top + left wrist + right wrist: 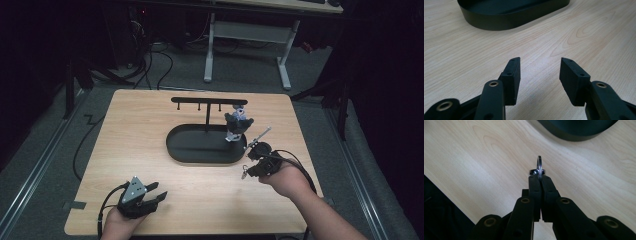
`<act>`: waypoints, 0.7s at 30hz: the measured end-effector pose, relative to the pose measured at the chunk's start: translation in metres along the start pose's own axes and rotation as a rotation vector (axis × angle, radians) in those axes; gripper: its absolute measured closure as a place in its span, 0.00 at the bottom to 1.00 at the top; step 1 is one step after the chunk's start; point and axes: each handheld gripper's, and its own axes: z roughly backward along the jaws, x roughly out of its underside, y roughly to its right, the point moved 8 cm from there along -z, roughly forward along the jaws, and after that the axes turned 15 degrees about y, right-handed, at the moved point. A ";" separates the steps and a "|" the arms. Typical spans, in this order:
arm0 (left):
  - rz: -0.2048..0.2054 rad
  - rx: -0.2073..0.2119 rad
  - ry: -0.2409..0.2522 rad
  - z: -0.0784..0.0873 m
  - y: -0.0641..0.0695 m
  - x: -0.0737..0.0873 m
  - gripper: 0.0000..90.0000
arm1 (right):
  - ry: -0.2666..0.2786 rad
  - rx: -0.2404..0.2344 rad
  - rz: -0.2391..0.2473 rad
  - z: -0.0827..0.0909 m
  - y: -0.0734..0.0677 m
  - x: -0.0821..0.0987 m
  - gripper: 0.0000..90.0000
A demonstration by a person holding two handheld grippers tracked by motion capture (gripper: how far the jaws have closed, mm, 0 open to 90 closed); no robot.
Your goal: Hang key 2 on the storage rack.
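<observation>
Down at the bottom of the high view, the left tool [161,196] rests on the wooden bench [150,120] near its front edge. Its jaws stand partly apart with nothing between them. Over on the right, the right tool [246,166] is lifted a little above the bench, just beside the black oval tray [175,145]. A thin metal piece sticks out from it. A black stand [207,102] with small hooks rises from the tray. A grey toy keychain [237,122] hangs at the right end of the stand.

Next, the left gripper view. Two black jaws stay open over bare wood. The tray [499,23] lies farther off, at the top.

Last, the right gripper view. The jaws are squeezed tight on a shiny key ring [539,167]. The ring stands on its edge and pokes out past the tips. Below it is the bench, and the tray's edge [574,136] is near the top.
</observation>
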 end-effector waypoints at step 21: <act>0.008 -0.008 0.001 0.005 -0.002 0.001 0.58 | 0.014 -0.012 0.007 0.003 0.010 -0.066 0.99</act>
